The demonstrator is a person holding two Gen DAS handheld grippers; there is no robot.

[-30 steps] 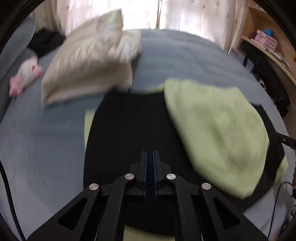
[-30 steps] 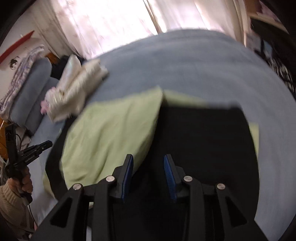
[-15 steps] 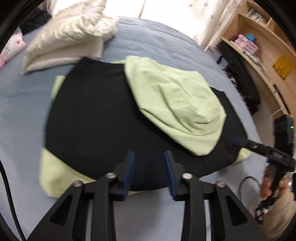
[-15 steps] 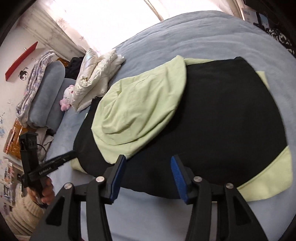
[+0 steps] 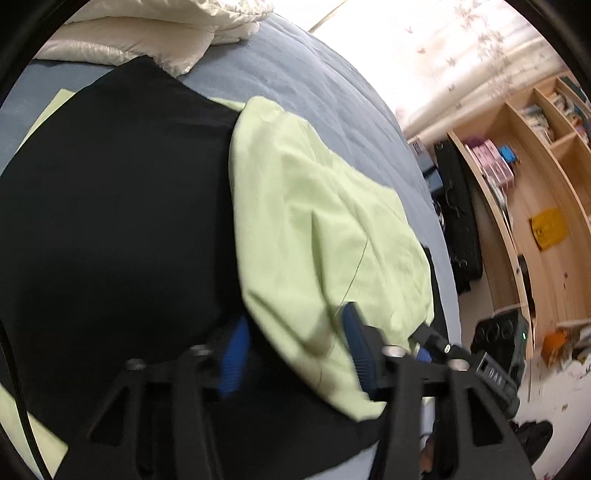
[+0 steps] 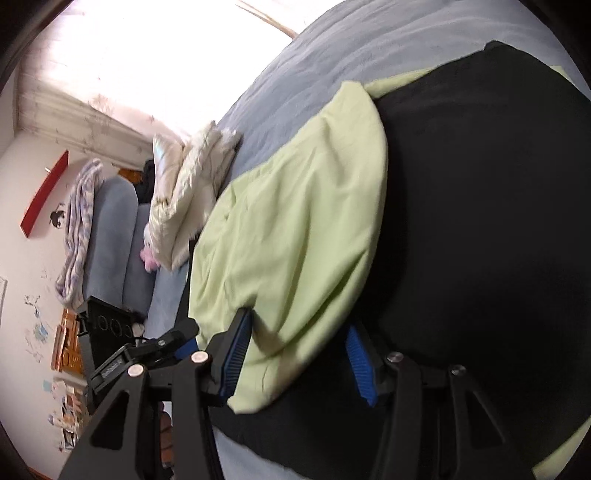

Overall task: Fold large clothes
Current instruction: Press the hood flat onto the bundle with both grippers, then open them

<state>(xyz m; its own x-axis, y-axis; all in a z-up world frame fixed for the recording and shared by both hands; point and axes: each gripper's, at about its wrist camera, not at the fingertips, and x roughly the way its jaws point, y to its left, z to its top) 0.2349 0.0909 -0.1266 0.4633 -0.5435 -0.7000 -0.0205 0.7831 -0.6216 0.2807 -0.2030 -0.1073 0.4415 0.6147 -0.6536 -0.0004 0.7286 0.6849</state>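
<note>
A large black garment with a light-green hood lies spread on the blue bed. My left gripper is low over the hood's near edge. Its jaws are closing, with the green fabric between the blue pads, which do not press on it. My right gripper straddles the same hood from the other side. Its jaws are also closing, with the hood's edge lying between them untouched. Each gripper shows in the other's view: the right gripper and the left gripper.
A folded cream quilt lies at the bed's far end, beside a pink plush toy. Wooden shelves and a black bag stand past one side of the bed. A grey headboard is on the other side.
Both grippers have come down and closer to the hood and rolled. Their jaws opened from half a second to a second ago and now straddle the hood's edge.
</note>
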